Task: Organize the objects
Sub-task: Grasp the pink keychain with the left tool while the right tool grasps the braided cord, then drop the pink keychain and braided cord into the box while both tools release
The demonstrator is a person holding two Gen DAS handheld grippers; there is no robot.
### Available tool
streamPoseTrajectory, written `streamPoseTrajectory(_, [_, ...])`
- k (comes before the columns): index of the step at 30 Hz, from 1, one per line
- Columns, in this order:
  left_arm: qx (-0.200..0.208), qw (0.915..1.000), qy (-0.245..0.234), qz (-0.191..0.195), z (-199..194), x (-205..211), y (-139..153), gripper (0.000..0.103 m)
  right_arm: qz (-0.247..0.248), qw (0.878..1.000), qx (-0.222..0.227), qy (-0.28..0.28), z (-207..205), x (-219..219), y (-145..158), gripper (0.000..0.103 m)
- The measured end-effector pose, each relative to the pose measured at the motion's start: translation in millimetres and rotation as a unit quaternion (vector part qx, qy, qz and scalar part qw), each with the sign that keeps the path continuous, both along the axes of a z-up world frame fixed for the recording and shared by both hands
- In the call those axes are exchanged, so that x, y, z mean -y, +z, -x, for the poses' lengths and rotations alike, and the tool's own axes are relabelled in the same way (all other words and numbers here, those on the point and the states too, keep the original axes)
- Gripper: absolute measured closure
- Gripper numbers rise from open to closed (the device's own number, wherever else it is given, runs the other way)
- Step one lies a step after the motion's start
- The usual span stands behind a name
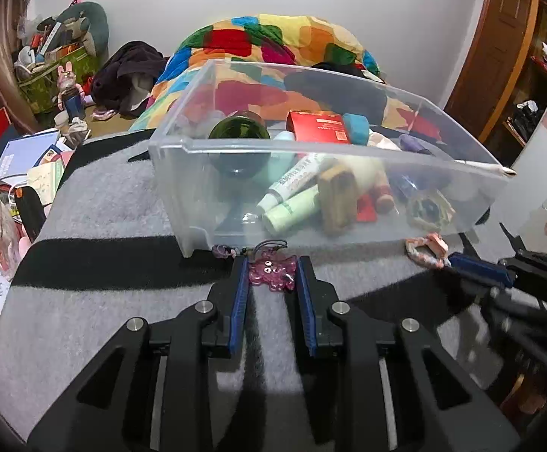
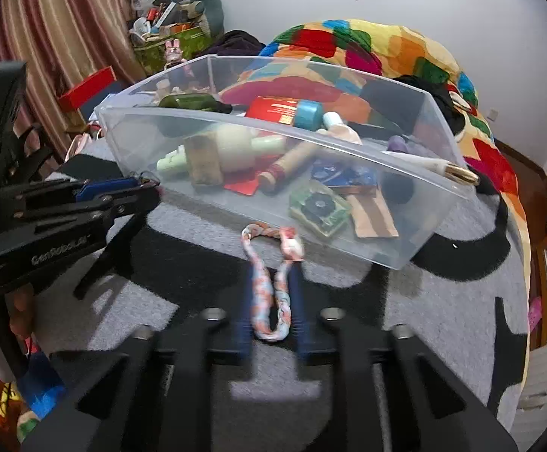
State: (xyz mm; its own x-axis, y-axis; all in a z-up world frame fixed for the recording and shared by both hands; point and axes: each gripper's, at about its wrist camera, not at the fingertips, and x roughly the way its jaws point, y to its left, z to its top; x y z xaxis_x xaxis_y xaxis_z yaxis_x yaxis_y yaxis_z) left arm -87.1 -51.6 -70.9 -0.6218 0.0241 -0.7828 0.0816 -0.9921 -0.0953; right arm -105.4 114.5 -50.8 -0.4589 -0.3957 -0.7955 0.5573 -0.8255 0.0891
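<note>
A pink see-through octopus keychain lies on the grey and black mat, just before the clear plastic bin. My left gripper is shut on it, with a blue pad against each side. A braided pink and blue hair band lies in a loop in front of the bin, and my right gripper is shut on it. The bin holds several tubes, bottles, a red box and small packets. Each gripper shows in the other's view: the right gripper by the band, the left gripper at the bin's left corner.
A multicoloured quilt is heaped behind the bin. Books, bags and toys crowd the floor at the left. A wooden door stands at the right. A striped curtain hangs at the left.
</note>
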Motion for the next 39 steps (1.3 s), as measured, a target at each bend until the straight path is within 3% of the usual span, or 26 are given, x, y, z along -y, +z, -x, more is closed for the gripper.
streamPoseTrajectory(6, [-0.011, 0.9994, -0.013, -0.029, -21, 3, 6, 0.078, 0.02, 1.0, 0.0, -0.005, -8, -10, 6, 0.094])
streamPoseTrajectory(12, [-0.032, 0.9987, -0.024, -0.03, -33, -3, 22, 0.078, 0.043, 0.999, -0.014, -0.004, -17, -18, 25, 0.094])
streamPoseTrajectory(24, [-0.114, 0.992, -0.052, -0.017, -49, -20, 85, 0.078, 0.085, 0.994, -0.068, -0.005, -25, -26, 77, 0.094])
streamPoseTrajectory(33, [-0.164, 0.9852, -0.052, 0.002, -39, -20, 121, 0.078, 0.096, 0.99, -0.106, -0.016, -10, -22, 105, 0.094])
streamPoseTrajectory(39, [-0.166, 0.985, -0.045, 0.009, -18, -16, 123, 0.078, 0.095, 0.99, -0.102, -0.028, 11, -13, 103, 0.094])
